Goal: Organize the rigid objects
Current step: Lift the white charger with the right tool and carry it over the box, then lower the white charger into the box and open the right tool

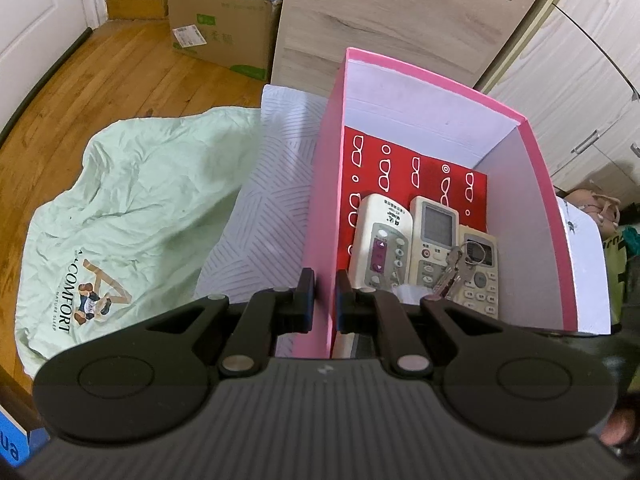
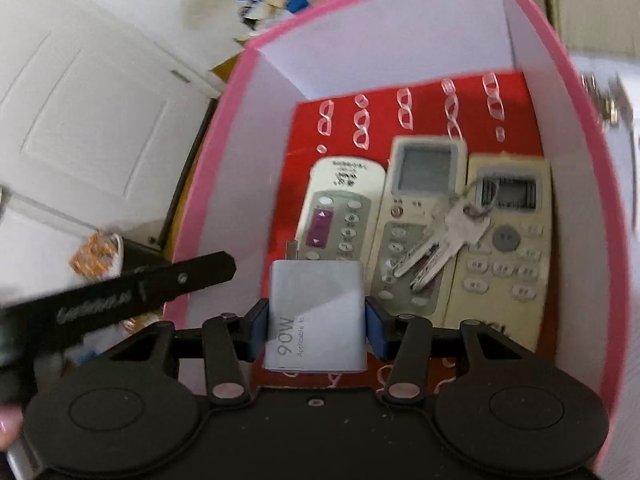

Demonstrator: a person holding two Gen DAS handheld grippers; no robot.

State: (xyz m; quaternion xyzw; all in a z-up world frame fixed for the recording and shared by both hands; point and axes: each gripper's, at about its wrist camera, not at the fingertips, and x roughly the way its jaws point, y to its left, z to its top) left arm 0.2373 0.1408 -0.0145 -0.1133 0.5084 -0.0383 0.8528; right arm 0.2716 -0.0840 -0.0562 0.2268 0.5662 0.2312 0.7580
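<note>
A pink box (image 1: 324,184) with white inner walls and a red patterned floor holds three cream remote controls (image 1: 382,242) side by side, with a bunch of silver keys (image 1: 452,268) lying on them. My left gripper (image 1: 325,296) is shut on the box's left wall. My right gripper (image 2: 316,328) is shut on a white 90W charger block (image 2: 316,316) and holds it inside the box (image 2: 592,184), just in front of the remotes (image 2: 424,216) and keys (image 2: 440,244).
The box rests on a bed with a striped pillow (image 1: 272,200) and a pale green cover (image 1: 132,208). A cardboard carton (image 1: 224,32) stands on the wood floor, a wooden board (image 1: 400,16) behind the box. The left gripper's arm (image 2: 132,292) crosses the right wrist view.
</note>
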